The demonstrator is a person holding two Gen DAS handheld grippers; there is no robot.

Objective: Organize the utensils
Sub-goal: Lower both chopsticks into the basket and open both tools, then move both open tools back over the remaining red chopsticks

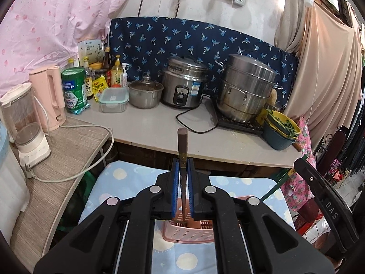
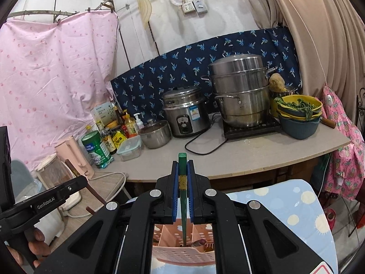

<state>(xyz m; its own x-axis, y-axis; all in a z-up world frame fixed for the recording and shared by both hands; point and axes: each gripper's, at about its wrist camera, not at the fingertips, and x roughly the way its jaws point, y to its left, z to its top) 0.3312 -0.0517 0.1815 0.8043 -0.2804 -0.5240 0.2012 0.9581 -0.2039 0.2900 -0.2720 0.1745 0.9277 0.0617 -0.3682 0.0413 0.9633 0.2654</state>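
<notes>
Pink and navy cloths hang behind a grey countertop (image 1: 159, 125) crowded along its far edge: a rice cooker (image 1: 183, 83), a stacked steel steamer (image 1: 246, 86) on a hotplate to the right, a small lidded pot (image 1: 145, 93), bottles and a pink kettle (image 1: 49, 96) to the left. Nearer to us sits a stool with a blue sun-print cover (image 2: 285, 203), and on it a pink perforated utensil basket (image 1: 189, 233).

Our left gripper (image 1: 182, 171) has its blue pads pinching a brown chopstick (image 1: 182, 146). The stick stands almost upright, its lower end reaching down into the basket. Our right gripper (image 2: 183, 171) has its pads pressed on a green chopstick (image 2: 182, 166), likewise upright, its tip down in one of the basket's compartments, where another brown utensil (image 2: 196, 243) lies tilted. In the right wrist view, the left gripper shows at the far left, with the person's fingers (image 2: 36, 239) around its handle.
</notes>
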